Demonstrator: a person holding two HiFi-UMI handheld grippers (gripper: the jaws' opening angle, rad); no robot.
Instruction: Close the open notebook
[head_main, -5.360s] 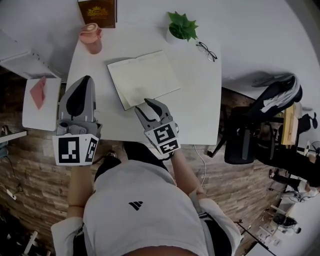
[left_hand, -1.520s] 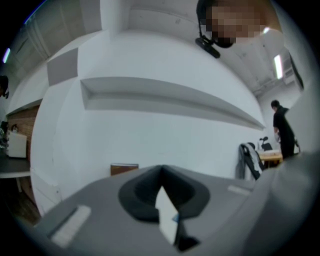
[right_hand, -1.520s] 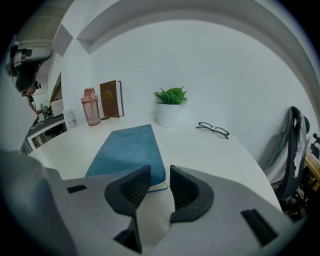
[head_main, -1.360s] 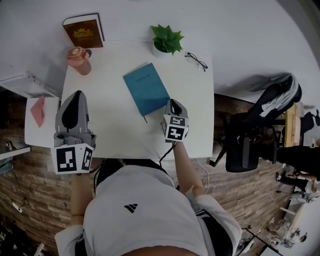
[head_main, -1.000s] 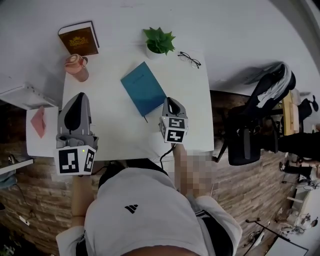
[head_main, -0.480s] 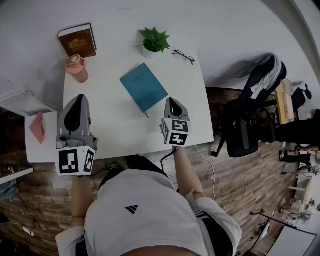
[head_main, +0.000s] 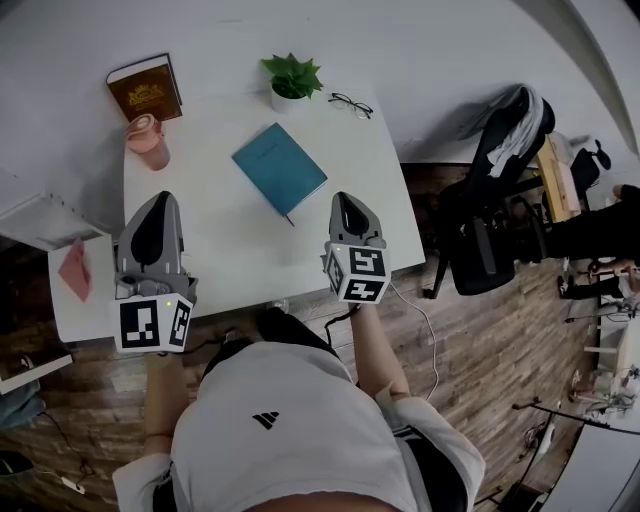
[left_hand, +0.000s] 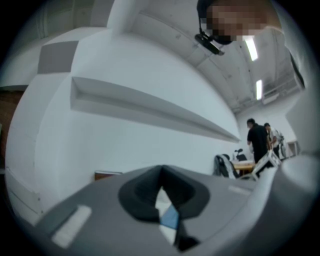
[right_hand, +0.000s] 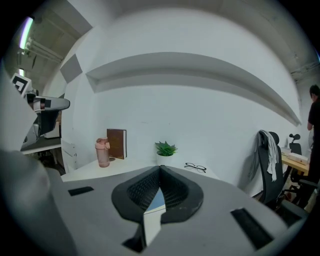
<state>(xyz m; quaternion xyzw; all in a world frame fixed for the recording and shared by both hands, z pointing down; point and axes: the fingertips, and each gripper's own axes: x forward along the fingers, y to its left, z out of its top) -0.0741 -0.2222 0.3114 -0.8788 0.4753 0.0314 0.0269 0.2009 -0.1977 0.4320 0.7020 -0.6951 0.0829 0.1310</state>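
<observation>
While the teal notebook lies closed on the bench, right tool hovers near its front corner, left tool well apart at left; both tools' jaws pressed together, nothing pinched.

The head view is lit evenly and softly: the white table is bright but has no glare, the brick-pattern floor is clearly darker, and the wide lens bends straight lines near the borders. In the left gripper view the light comes from long ceiling lamps at the upper right, which are overexposed, and the left gripper close to the lens is out of focus. The right gripper view is sharper in the distance, with a soft shadow under the wall ledge and black corners around the round picture.
</observation>
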